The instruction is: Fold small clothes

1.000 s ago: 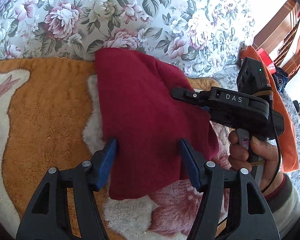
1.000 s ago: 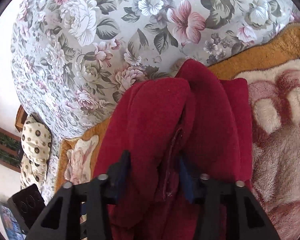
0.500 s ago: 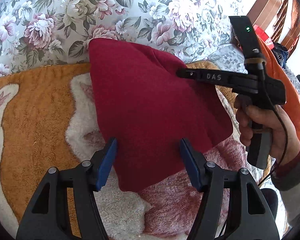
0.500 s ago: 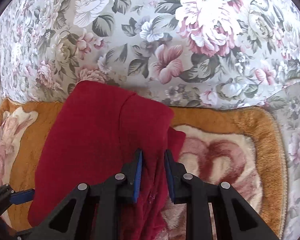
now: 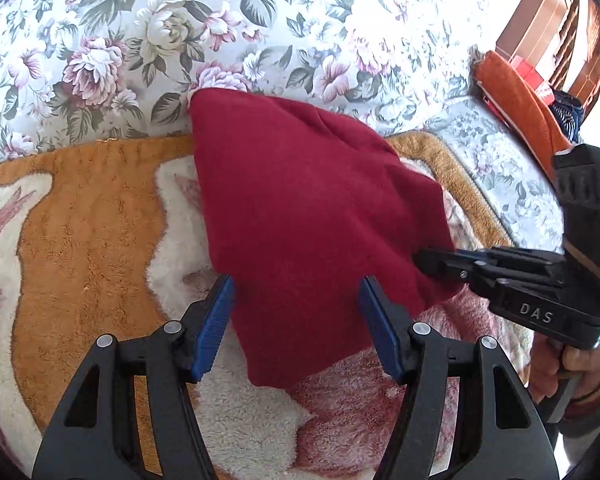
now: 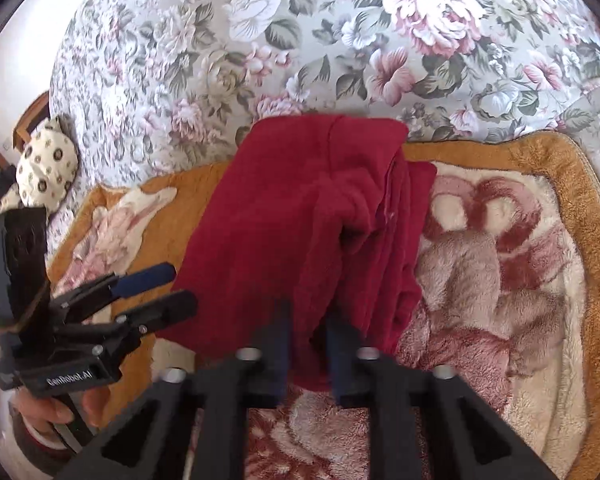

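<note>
A dark red garment (image 5: pixel 308 216) lies folded on a plush orange and cream blanket (image 5: pixel 84 240); it also shows in the right wrist view (image 6: pixel 300 224). My left gripper (image 5: pixel 296 316) is open, its blue pads either side of the garment's near corner, not pinching it. It shows at the left of the right wrist view (image 6: pixel 160 292). My right gripper (image 6: pixel 306 344) is narrowly closed on a fold at the garment's near edge. In the left wrist view it (image 5: pixel 432 262) pinches the garment's right edge.
A floral bedsheet (image 5: pixel 260 28) lies behind the blanket. An orange cloth (image 5: pixel 520 100) and wooden furniture (image 5: pixel 540 20) are at the far right. A spotted pillow (image 6: pixel 44 168) lies at the left of the right wrist view.
My right gripper has closed on the garment's right edge and swung lower and nearer with it. The garment has flattened into a folded stack. My left gripper stays open.
</note>
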`<state>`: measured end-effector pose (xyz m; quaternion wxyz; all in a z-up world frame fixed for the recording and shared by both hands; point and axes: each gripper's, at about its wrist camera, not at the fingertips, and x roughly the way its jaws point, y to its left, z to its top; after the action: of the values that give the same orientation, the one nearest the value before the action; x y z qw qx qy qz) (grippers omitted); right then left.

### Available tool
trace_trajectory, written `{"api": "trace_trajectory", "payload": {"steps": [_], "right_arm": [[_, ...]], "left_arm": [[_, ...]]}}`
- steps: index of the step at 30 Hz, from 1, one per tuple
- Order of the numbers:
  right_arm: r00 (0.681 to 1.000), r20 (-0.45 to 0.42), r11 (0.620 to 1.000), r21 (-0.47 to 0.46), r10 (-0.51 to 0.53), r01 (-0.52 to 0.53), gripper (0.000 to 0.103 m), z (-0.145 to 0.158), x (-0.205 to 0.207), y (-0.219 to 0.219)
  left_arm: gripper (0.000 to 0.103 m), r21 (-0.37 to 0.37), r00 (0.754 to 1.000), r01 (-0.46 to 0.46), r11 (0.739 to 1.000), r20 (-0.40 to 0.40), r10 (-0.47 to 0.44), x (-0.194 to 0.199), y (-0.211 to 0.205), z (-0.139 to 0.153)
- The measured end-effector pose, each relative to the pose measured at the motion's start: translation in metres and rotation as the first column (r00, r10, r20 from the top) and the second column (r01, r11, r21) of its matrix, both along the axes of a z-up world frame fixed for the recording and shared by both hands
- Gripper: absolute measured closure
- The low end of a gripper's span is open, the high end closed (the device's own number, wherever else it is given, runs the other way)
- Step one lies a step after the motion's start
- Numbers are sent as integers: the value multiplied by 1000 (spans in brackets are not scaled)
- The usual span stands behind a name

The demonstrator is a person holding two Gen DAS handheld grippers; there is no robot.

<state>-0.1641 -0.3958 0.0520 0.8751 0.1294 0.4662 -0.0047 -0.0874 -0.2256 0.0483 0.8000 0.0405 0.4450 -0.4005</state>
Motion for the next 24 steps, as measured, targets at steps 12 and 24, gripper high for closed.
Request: {"api": "trace_trajectory", "payload": {"steps": [12, 24], "right_arm": [[992, 5, 986, 106, -130, 128, 97, -5, -20, -22], [993, 87, 997, -1, -81, 81, 97, 22, 32, -6]], "left_arm": [[37, 68, 999, -1, 998, 34, -1, -4, -9, -8], [37, 75, 994, -86, 993, 69, 81, 8, -1, -5]]}}
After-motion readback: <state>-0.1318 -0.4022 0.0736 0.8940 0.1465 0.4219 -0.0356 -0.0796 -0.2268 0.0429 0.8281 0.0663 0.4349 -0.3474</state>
